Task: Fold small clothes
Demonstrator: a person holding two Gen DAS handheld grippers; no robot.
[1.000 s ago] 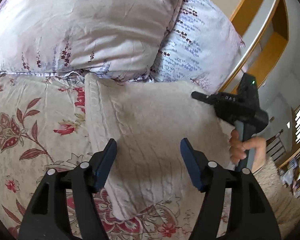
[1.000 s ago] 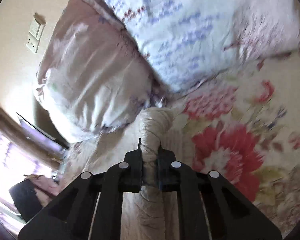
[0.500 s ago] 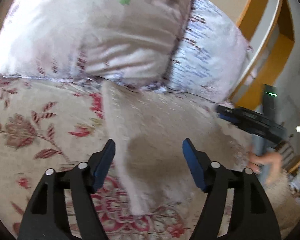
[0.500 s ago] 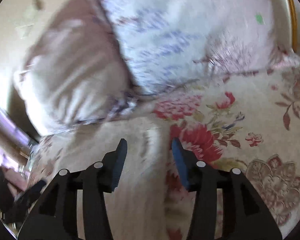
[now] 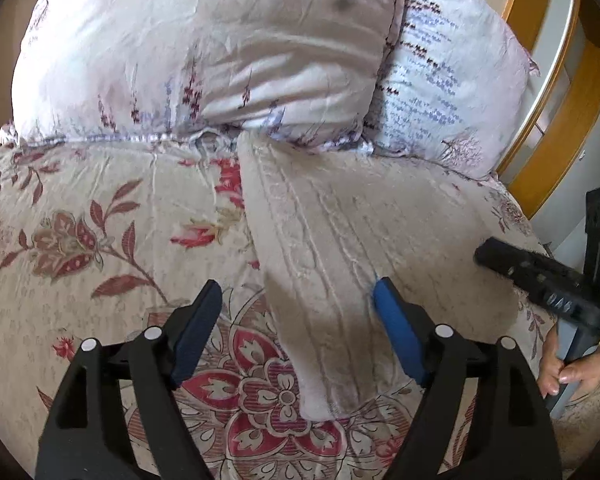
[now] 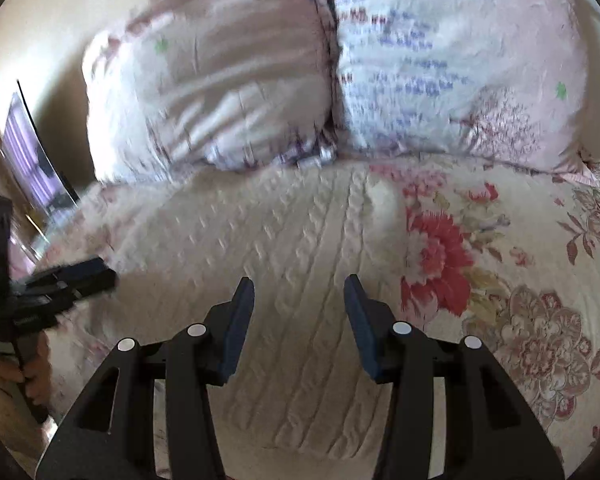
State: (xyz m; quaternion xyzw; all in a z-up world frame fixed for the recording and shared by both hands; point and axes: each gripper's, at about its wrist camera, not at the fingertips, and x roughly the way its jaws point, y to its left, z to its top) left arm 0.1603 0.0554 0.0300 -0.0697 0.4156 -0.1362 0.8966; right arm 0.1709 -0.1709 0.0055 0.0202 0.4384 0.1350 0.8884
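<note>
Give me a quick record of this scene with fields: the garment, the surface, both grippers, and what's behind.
garment: cream cable-knit sweater, lying flat, folded edge toward the pillows
surface: floral bedspread
left gripper: open, above the sweater's near edge, holding nothing
right gripper: open, above the sweater, holding nothing
behind: two pillows

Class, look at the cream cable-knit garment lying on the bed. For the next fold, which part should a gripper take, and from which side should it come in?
Probably the near corner of the cream cable-knit garment, where its folded long edge ends on the floral bedspread. The open left gripper could come from the bedspread side, since that edge lies exposed while the far end lies against the pillows.
</note>
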